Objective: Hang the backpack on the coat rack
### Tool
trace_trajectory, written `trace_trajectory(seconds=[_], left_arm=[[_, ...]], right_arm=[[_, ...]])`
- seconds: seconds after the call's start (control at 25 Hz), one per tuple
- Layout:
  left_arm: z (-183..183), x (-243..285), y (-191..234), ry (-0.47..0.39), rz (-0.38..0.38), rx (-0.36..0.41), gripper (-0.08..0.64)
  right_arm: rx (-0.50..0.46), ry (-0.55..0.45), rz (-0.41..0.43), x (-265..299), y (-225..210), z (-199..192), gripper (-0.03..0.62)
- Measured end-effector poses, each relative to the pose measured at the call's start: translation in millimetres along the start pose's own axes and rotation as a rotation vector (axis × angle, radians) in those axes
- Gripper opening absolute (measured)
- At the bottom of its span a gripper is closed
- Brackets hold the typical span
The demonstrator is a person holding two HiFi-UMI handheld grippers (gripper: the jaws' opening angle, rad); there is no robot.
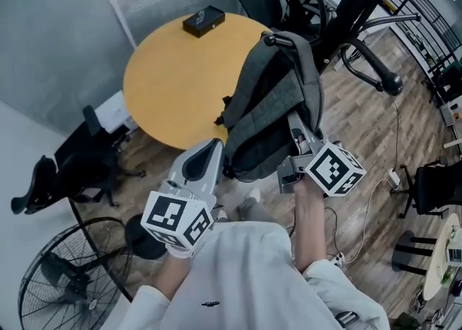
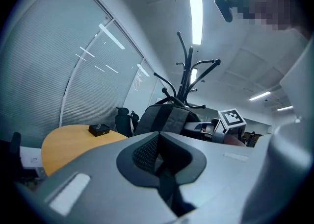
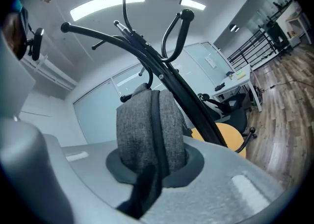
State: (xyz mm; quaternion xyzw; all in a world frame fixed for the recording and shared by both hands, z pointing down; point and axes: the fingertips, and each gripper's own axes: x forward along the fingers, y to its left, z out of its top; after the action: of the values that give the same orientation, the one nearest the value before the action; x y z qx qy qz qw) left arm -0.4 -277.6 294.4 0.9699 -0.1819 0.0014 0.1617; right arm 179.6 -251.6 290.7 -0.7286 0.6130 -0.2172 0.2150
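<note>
1. The right claw is clamped on the right side of the gray backpack.
2. The left claw pinches dark mesh at the backpack's near left edge.
3. The backpack hangs over the right edge of the round surface, near the coat rack.

**Greys, Black and One Warm Yellow**

My right gripper and left gripper are pale grey, with black-and-white square-patterned cubes. The backpack is heathered charcoal with black straps. The coat rack is black. The round table is ochre yellow, its box black. The floor is brown wood-grain.
</note>
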Motion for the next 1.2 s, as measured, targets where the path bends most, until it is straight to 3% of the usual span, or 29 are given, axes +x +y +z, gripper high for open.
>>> trace_trajectory(seconds=[0.32,0.56,0.72,1.2], left_arm=[[-15,2,-9,0.029,-0.017,-0.02,0.018],[-20,-11,-8,0.033,-0.009,-0.023,0.018],[-26,-14,-7,0.035,-0.007,-0.029,0.018],[-34,-22,-9,0.053,-0.026,-0.033,0.018]], right_arm=[[-0.153,0.005,-0.008,1,-10,-6,0.074],[-0.222,0.008,-0.032,-3,-14,-19,0.206],[-0.231,0.006,-0.038,-9,-16,-23,0.23],[-0.319,0.043,-0.113,-53,-18,-45,0.241]])
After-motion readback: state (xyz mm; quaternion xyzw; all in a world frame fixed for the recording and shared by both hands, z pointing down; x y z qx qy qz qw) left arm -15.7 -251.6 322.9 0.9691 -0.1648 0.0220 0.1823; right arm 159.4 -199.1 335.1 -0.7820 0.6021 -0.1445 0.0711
